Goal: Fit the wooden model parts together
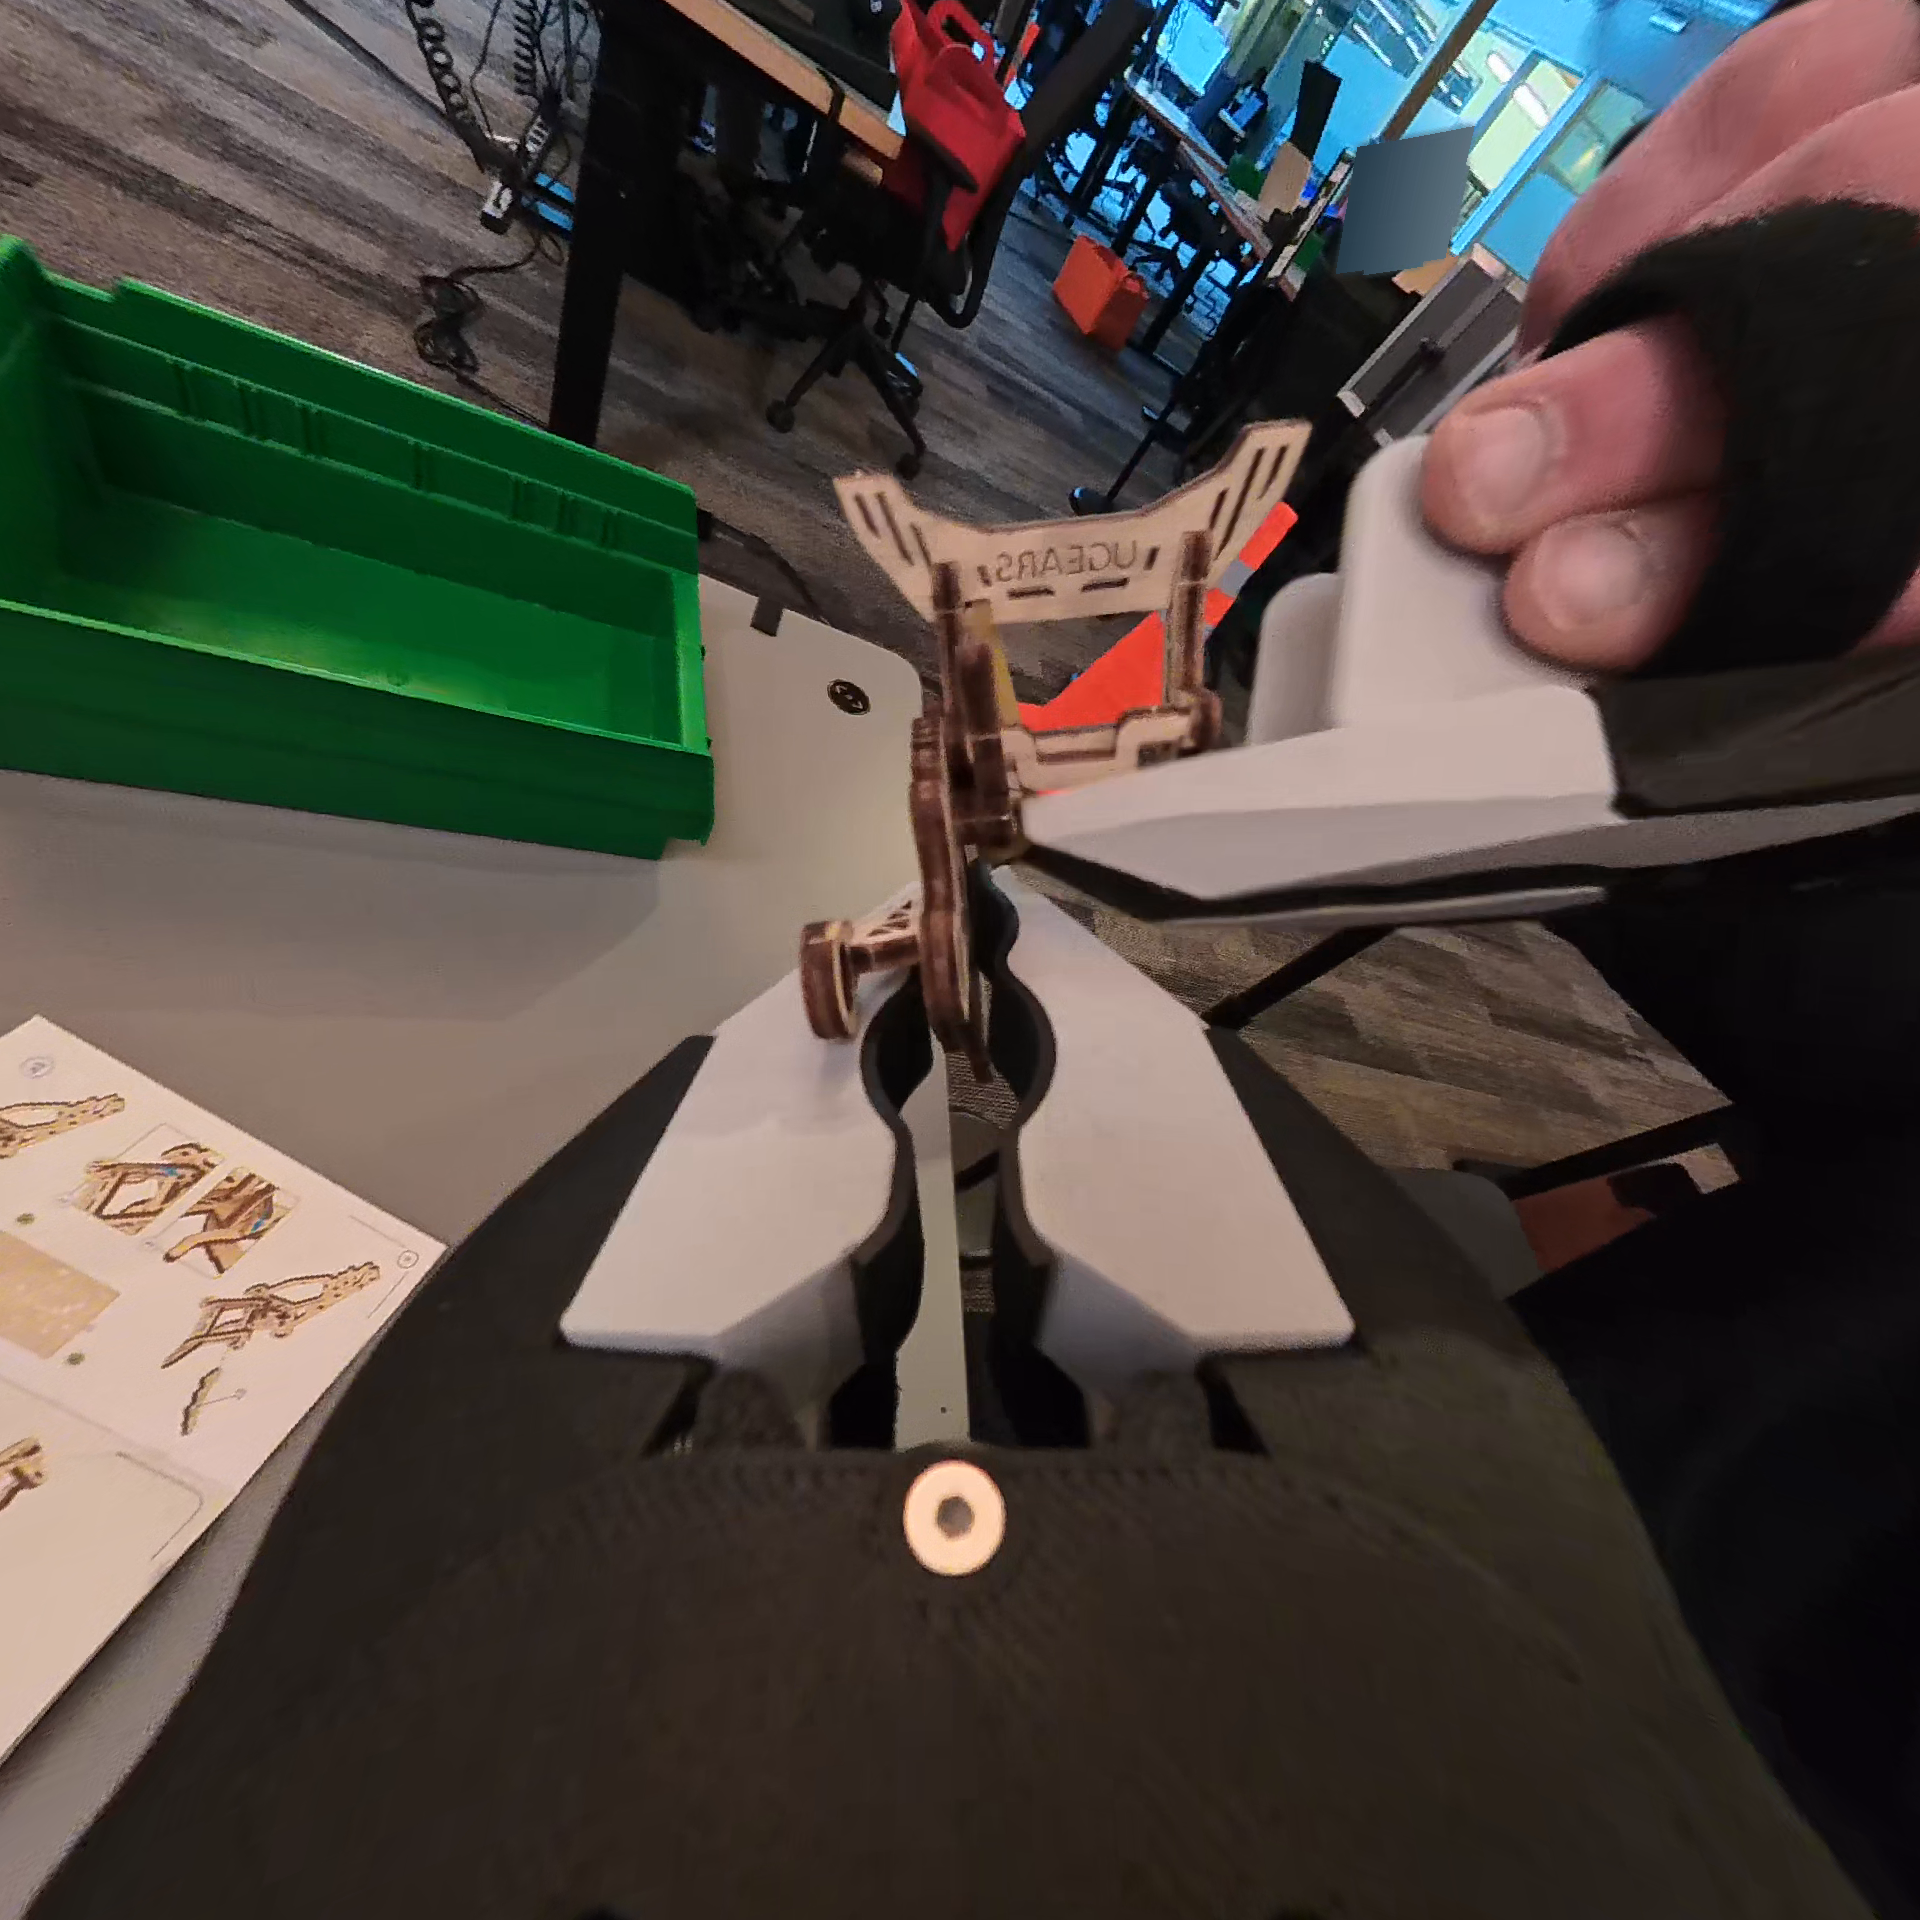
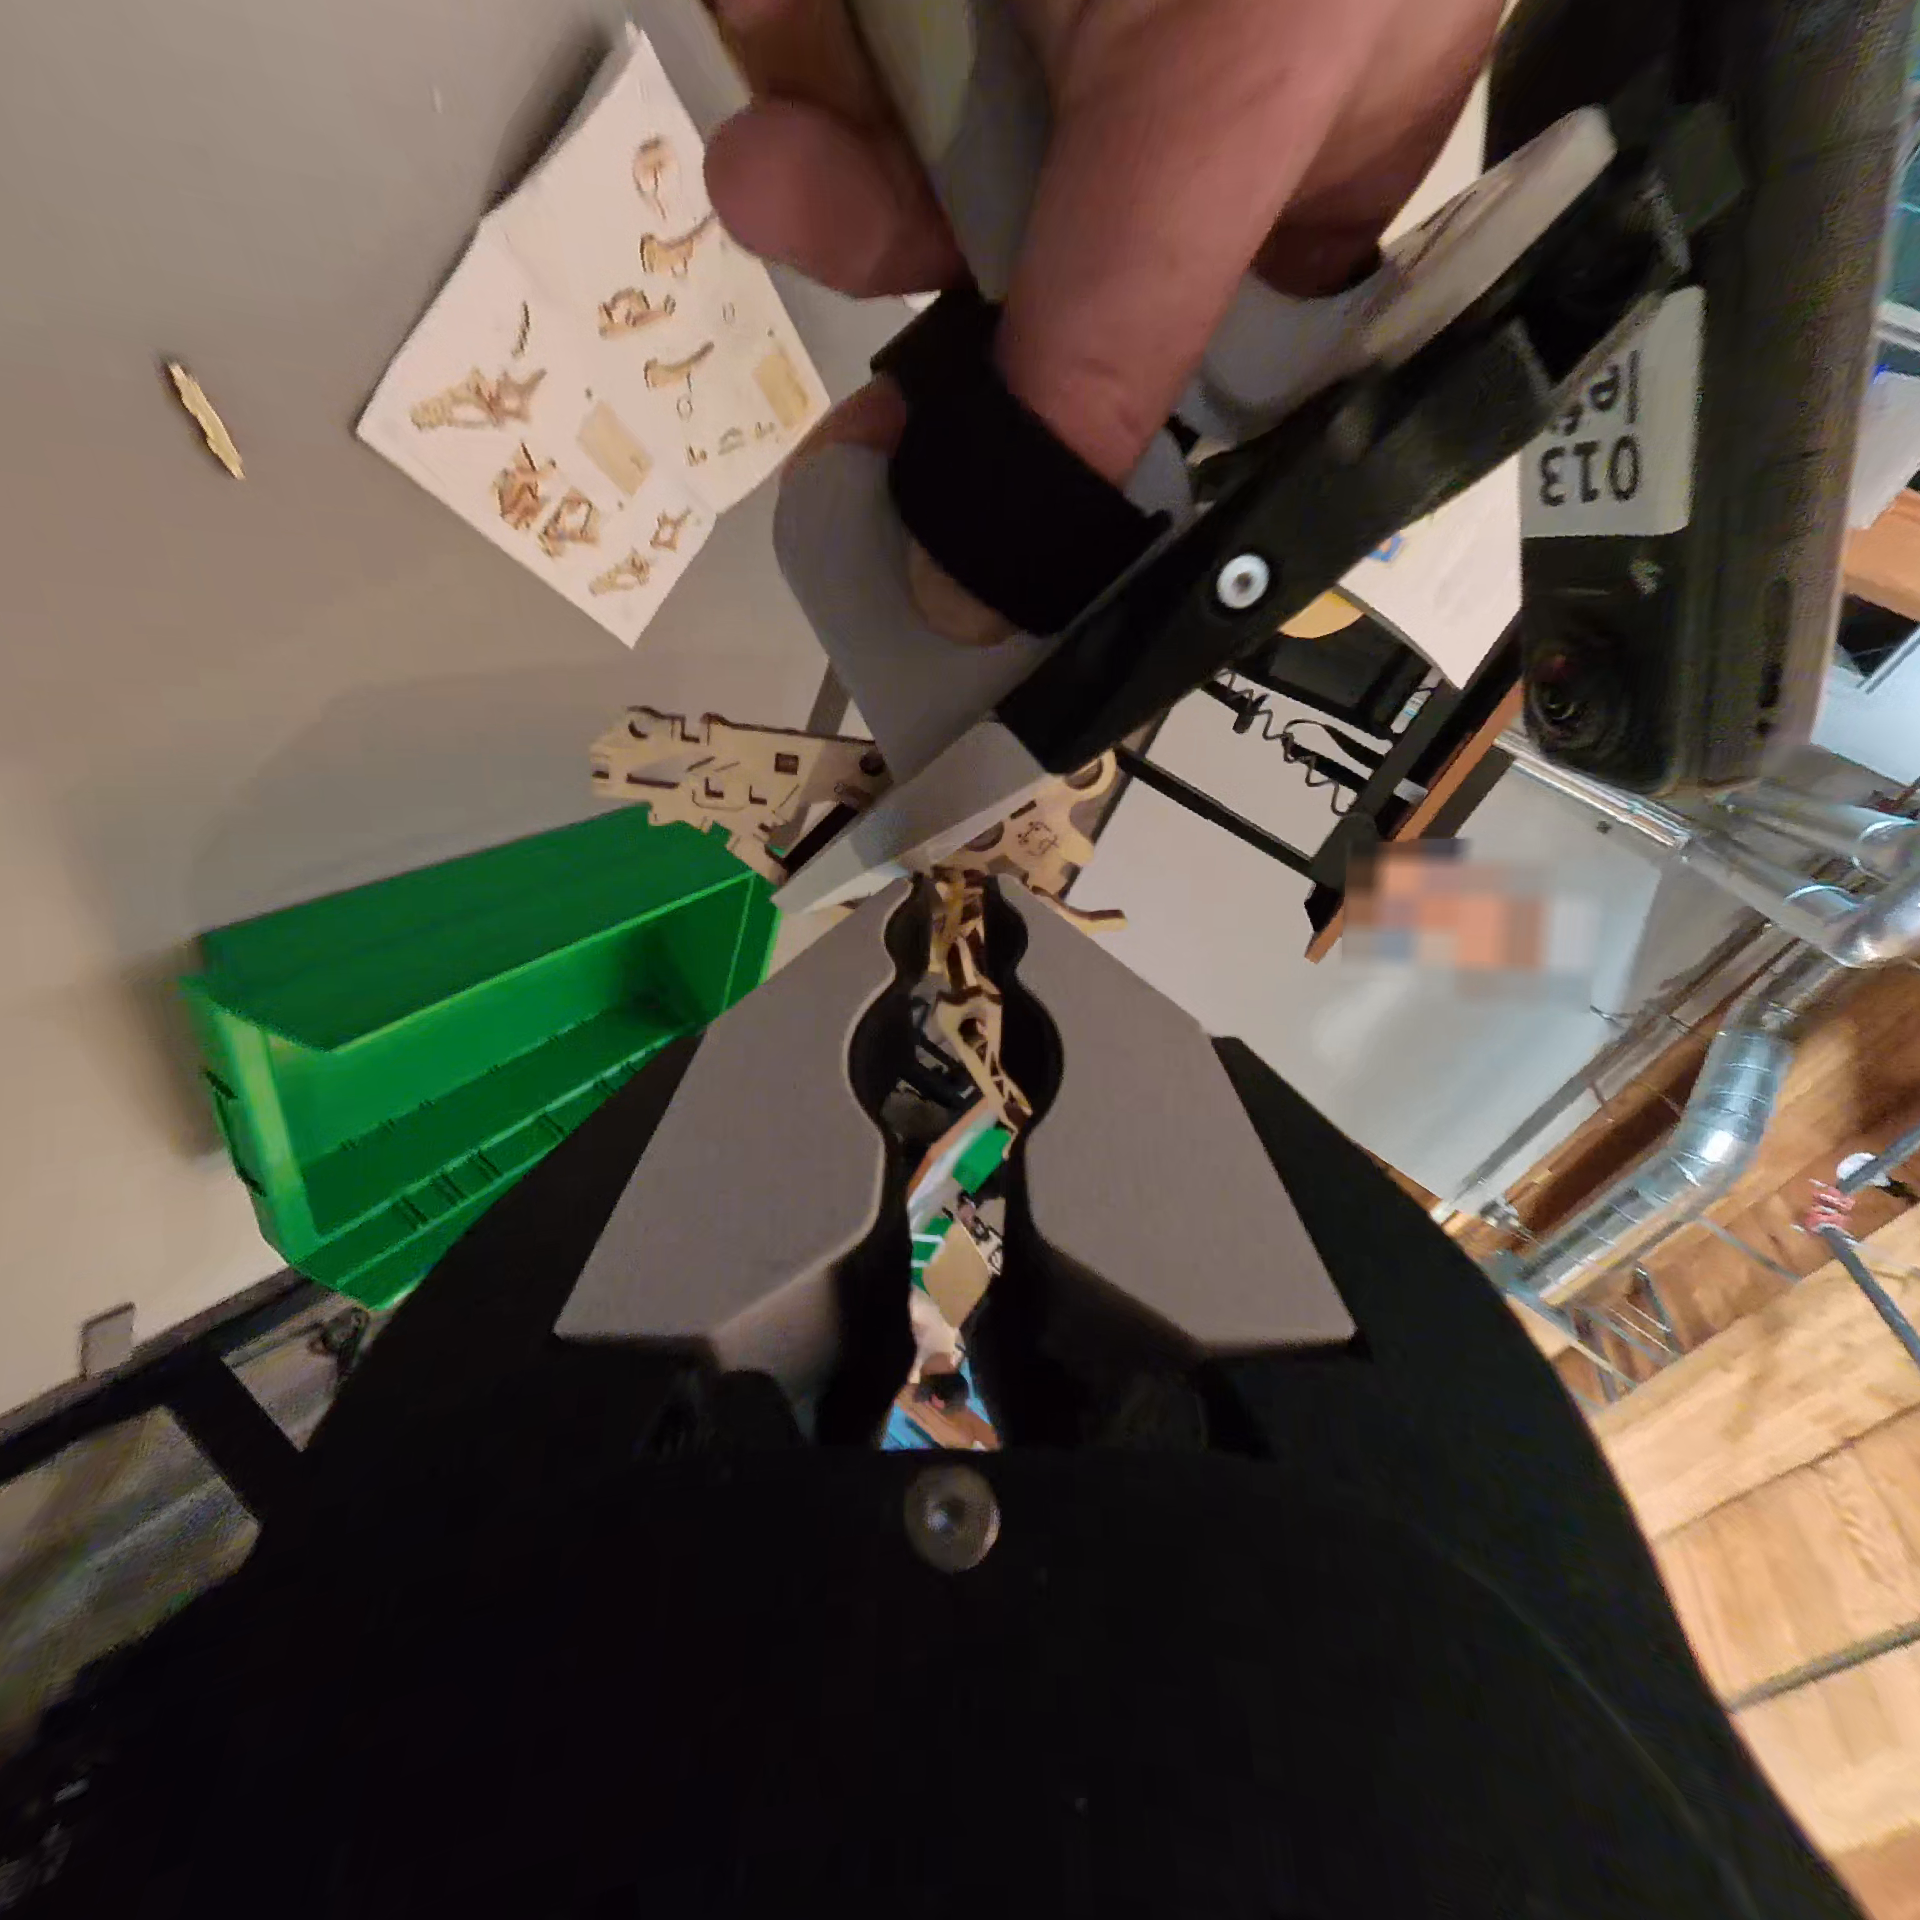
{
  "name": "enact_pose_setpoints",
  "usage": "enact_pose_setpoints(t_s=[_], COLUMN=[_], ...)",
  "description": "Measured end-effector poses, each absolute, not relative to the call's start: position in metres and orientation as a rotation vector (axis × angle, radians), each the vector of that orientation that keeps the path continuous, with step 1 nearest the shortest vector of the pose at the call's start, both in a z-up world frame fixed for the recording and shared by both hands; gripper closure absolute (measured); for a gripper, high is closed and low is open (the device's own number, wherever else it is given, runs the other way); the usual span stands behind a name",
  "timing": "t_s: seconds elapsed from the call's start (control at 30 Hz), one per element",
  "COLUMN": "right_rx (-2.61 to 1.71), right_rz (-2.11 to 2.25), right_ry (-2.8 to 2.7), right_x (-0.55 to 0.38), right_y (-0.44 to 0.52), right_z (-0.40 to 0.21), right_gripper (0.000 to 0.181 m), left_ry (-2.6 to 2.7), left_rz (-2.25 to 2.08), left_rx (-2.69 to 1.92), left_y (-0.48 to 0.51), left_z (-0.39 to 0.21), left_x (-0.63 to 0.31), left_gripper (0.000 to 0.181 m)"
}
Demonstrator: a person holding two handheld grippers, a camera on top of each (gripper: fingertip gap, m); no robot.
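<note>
The partly built wooden model [image 1: 1070, 561] is held in the air between both grippers. My left gripper [image 1: 961, 904] is shut on a flat side plate of the model, with a round wooden knob [image 1: 831, 977] sticking out to the left. My right gripper [image 1: 1039, 831] comes in from the right, held by a hand, and its tips pinch the model just above the left fingers. In the right wrist view my right gripper [image 2: 956, 894] is shut on a latticed wooden arm piece [image 2: 971, 1029]. The left gripper [image 2: 831, 883] meets it there at the model's frame [image 2: 727, 774].
A green plastic bin [image 1: 343, 623] stands on the grey table [image 1: 312, 935] to the left and also shows in the right wrist view [image 2: 468, 987]. An instruction sheet [image 1: 156, 1247] lies near the table's front. A loose wooden piece [image 2: 208, 416] lies on the table. Desks and chairs stand beyond. Left and right tips are no more than a few centimetres apart.
</note>
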State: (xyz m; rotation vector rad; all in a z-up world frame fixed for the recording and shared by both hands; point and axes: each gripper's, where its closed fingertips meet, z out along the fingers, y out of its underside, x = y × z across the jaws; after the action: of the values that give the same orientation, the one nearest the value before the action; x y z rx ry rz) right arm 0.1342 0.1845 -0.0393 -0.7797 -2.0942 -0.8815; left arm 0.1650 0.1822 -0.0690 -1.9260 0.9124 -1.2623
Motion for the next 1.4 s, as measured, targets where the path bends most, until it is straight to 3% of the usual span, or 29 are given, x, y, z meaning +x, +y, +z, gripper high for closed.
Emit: enact_pose_setpoints(t_s=[1.1,1.3,1.4], right_rx=[-0.860,-1.065,-1.219], right_rz=[-0.801,-0.396,-0.059], right_ry=[-2.066,-1.789,-1.538], right_x=[0.117,0.108,0.120], right_y=[0.189,0.174,0.164], right_z=[-0.033,0.014,0.031], right_gripper=[0.181,0.181,0.168], left_ry=[0.927,0.754,0.641], left_rz=[-1.225,-1.455,-1.613], left_rx=[-1.913,-1.761,-1.565], left_y=[0.179,0.185,0.182], left_z=[-0.071,-0.059,-0.048], left_x=[0.176,0.164,0.149], left_gripper=[0.181,0.180,0.180])
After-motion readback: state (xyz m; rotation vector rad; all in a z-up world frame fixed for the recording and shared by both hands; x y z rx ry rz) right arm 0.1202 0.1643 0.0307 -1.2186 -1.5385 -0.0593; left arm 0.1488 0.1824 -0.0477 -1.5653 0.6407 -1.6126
